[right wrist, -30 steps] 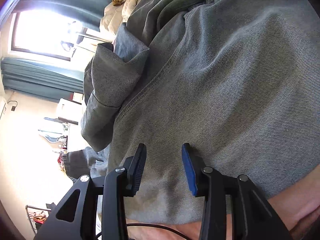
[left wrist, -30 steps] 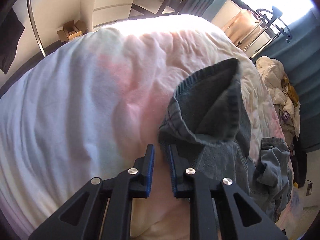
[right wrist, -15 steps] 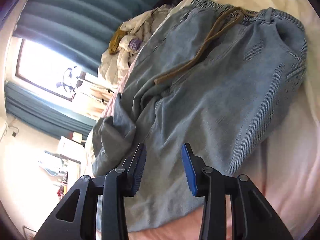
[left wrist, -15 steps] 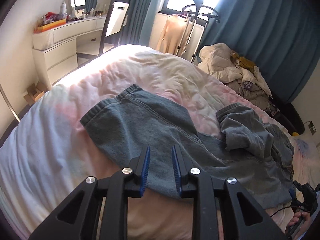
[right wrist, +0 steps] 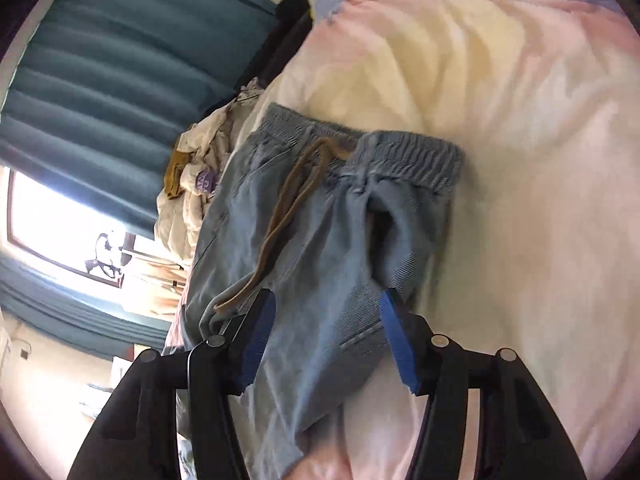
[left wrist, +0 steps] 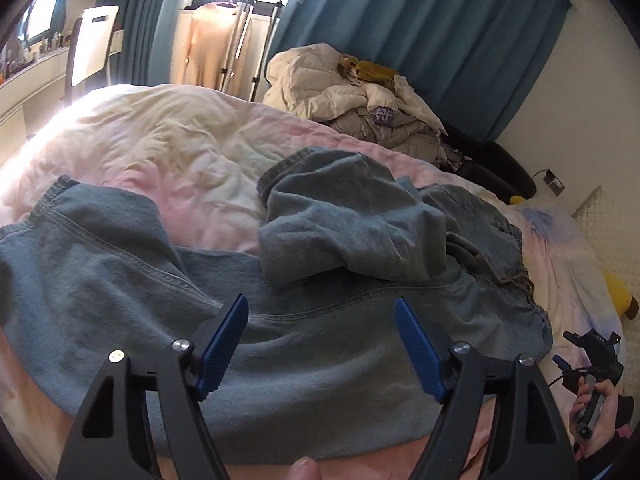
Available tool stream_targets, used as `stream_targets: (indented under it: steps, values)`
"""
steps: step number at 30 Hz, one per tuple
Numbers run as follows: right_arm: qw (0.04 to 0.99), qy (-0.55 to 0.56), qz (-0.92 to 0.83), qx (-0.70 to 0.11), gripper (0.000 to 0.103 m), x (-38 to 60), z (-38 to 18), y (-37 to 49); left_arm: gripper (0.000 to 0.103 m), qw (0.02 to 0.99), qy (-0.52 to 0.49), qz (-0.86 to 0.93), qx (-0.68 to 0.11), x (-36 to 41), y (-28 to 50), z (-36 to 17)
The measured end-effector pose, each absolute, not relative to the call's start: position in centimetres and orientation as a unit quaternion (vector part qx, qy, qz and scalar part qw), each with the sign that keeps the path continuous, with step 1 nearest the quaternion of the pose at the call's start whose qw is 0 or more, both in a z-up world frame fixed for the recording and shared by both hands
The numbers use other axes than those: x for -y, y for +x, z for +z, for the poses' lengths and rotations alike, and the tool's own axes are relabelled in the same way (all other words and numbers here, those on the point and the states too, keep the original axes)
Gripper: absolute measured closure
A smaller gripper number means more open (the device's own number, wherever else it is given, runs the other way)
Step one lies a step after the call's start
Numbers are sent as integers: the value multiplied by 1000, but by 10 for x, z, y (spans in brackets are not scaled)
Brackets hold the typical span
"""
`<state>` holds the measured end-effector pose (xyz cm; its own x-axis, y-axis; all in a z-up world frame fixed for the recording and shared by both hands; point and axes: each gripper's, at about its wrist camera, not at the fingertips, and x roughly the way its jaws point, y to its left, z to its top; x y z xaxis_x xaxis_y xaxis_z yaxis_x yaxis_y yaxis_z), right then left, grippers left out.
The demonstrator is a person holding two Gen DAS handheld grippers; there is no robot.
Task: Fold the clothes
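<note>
**Denim trousers spread on the bed, both grippers above them with jaws parting**

Faded blue denim covered the near half of the bed [left wrist: 192, 148]: a pair of trousers [left wrist: 120, 280] lay across the pink and cream quilt. In the left wrist view one leg stretched out toward nine o'clock, flat, its hem near the left edge. The other leg [left wrist: 352, 220] was doubled back in a rumpled heap at the middle, lying on top of the seat of the trousers.

The left gripper [left wrist: 322, 344] hung over the cloth at six o'clock. Its blue pads stood wide apart and were opening further; denim showed between them, but neither pad pressed on it. At four o'clock, near the edge of the bed, a hand [left wrist: 596, 408] held the black handle of the other tool.

In the right wrist view the elastic waistband [right wrist: 400, 148] lay at twelve o'clock, with a brown drawstring [right wrist: 288, 216] trailing down from it toward the left finger. The right gripper [right wrist: 326, 334] was over the seat of the trousers, jaws also opening and clear of the fabric.

Beyond the bed, at one o'clock in the left view, a pile of laundry [left wrist: 360, 96] sat against teal curtains [left wrist: 440, 40]. A clothes stand [left wrist: 240, 40] stood at eleven o'clock before the bright window.
</note>
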<state>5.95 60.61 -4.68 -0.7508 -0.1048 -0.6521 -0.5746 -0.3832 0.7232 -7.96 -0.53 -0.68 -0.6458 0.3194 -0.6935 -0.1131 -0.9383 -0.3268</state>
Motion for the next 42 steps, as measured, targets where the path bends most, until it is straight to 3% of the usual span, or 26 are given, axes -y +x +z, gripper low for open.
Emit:
stream_targets:
  steps: [8, 13, 16, 19, 20, 21, 23, 32, 37, 42]
  values:
    - [149, -290, 713, -620, 46, -657, -108, 43, 25, 148, -428, 886, 97, -12, -95, -51]
    - [144, -256, 763, -576, 46, -661, -94, 16, 25, 150, -414, 893, 95, -10, -105, -61]
    - [175, -297, 747, -569, 47, -662, -104, -1, 25, 154, -433, 880, 123, -6, -113, -69]
    - [191, -315, 758, -538, 68, -662, -95, -11, 25, 149, -434, 881, 119, -8, -112, -69]
    - [194, -318, 767, -523, 81, -662, -88, -13, 25, 148, -431, 883, 116, -9, -110, -68]
    - [196, -321, 776, -507, 87, -662, -80, -16, 25, 148, -428, 884, 114, -9, -108, -66]
    - [189, -296, 800, -486, 91, -661, -56, -16, 25, 150, -423, 887, 110, -10, -103, -63]
    - [161, -190, 858, -449, 93, -680, 33, 3, 25, 107, -409, 903, 71, -7, -92, -55]
    - [190, -187, 855, -446, 94, -707, 19, 32, 25, 99, -415, 902, 67, -6, -98, -59]
    - [226, -248, 819, -466, 94, -724, -54, 52, 25, 96, -418, 900, 74, -5, -101, -63]
